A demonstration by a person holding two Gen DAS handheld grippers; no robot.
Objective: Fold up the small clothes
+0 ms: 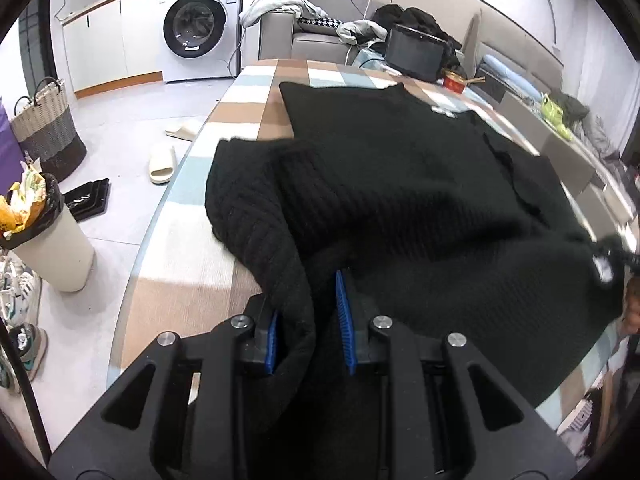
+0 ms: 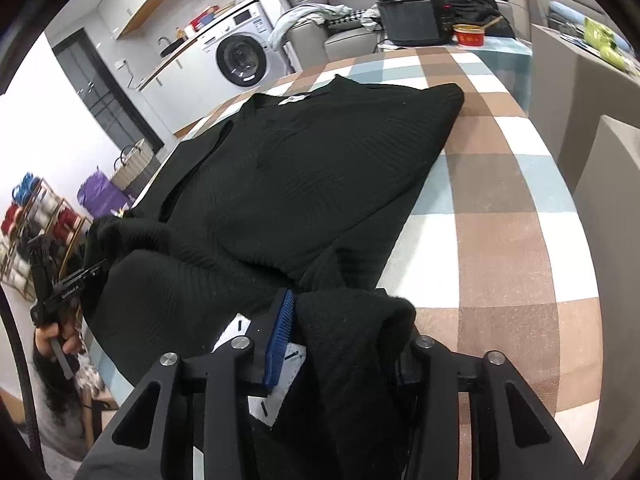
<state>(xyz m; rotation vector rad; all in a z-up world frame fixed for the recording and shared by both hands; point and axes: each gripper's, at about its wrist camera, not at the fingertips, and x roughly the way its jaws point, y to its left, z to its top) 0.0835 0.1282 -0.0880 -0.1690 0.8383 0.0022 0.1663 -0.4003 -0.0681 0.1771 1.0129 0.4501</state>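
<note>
Now both grippers, left gripper [image 1: 308,320] and right gripper [image 2: 344,336], pinch the near hem of the black ribbed knit sweater [image 2: 312,168] lying on the checked tablecloth [image 2: 500,208]; carry both corners evenly toward the collar, keeping the hem taut and level.

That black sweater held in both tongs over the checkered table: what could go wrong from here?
1. The black sweater is thick and bunched between the left tongs; it might slip out.
2. Its lifted hem sags between the two grips, so the fold could land crooked.
3. The right tongs also hold loose folds that could crease underneath.
</note>
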